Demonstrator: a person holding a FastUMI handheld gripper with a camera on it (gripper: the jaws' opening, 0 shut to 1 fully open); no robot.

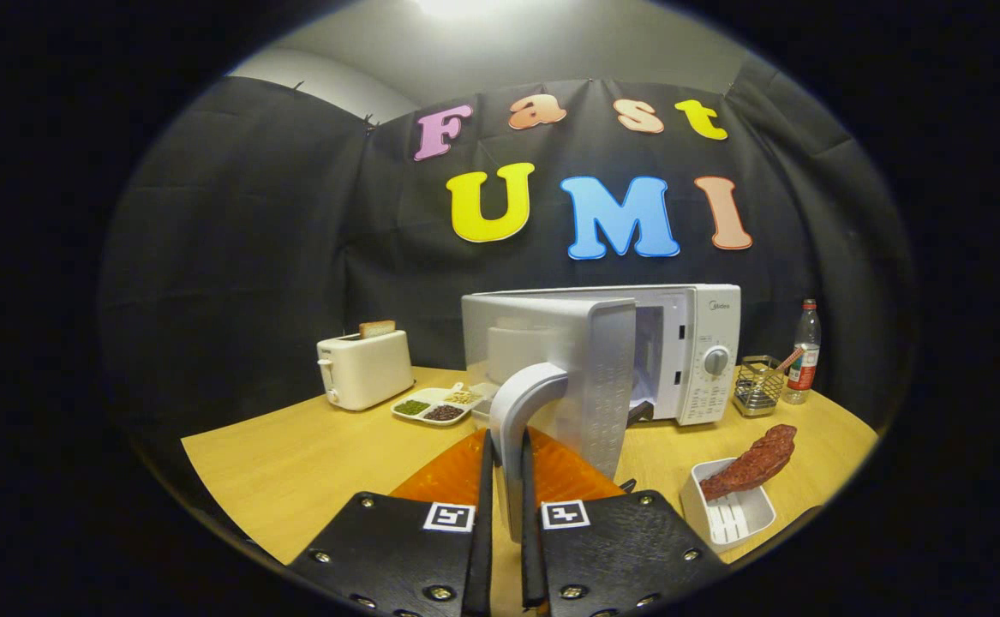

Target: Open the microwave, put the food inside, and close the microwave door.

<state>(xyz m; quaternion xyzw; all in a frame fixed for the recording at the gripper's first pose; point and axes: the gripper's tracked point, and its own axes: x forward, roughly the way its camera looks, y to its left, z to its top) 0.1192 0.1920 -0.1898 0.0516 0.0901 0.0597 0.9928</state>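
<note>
- Claw [506, 506]: your two fingers are closed on the door handle [521, 411], one on each side of its lower leg.
- Microwave [697, 343]: white, standing at the back of the wooden surface [294, 454], just ahead of your claw. Rigid and likely heavy enough to stay put while you pull.
- Door [585, 377]: swung well open toward you, cavity visible behind it. Stiff and hinged, it should follow an arc; the handle is smooth and probably slippery, so keep your hold low on it.
- Food [752, 463]: a reddish-brown piece lying in a white tray [735, 514], on the surface beside your right finger and nearer you than the microwave. It looks light and probably soft; take it across its middle.
- Nearby: toaster [364, 368], divided dish [435, 404], wire basket [757, 386], bottle [804, 351].
</note>
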